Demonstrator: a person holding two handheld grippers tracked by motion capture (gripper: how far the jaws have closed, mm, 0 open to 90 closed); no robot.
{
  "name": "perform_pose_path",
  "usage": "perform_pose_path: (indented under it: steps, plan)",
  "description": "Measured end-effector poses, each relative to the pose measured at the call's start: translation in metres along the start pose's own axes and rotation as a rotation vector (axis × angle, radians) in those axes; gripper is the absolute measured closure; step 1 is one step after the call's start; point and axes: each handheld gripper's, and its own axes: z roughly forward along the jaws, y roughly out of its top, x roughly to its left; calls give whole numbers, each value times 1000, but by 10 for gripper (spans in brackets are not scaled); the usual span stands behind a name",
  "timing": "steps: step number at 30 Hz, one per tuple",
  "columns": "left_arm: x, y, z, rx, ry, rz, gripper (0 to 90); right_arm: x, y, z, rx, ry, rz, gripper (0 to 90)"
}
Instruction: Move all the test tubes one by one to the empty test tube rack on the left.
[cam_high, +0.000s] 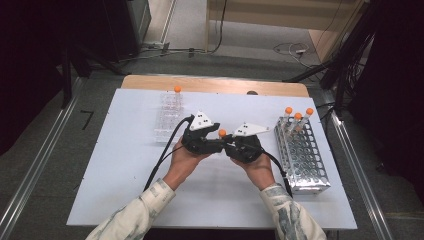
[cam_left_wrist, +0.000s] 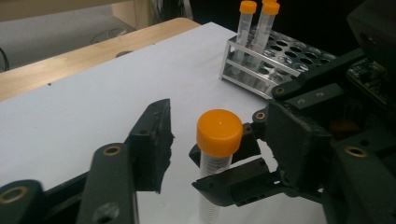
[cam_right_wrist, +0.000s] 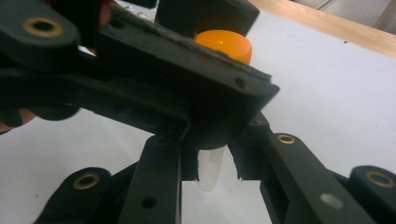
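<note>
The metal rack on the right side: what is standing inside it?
Three orange-capped tubes stand at the far end of the metal rack. The other holes look empty; the tubes' lower parts are hidden by the rack.

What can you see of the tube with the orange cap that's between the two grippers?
The tube is clear plastic with printed graduation marks, a rounded bottom and an orange screw cap. It stands upright above the white table. The right gripper clamps its body, and the left gripper's jaws stand open around the cap.
</note>
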Motion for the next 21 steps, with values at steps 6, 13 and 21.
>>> perform_pose_path:
  steps: [6, 13, 21]
  plan:
    - [-1, 0, -1, -5, -7, 7, 609, 2, 1, 1, -2, 5, 2, 720]
    - [1, 0, -2, -16, -13, -12, 695, 1, 1, -1, -3, 5, 0, 720]
    - [0, 1, -1, -23, 1, -5, 708, -1, 0, -1, -12, 10, 8, 719]
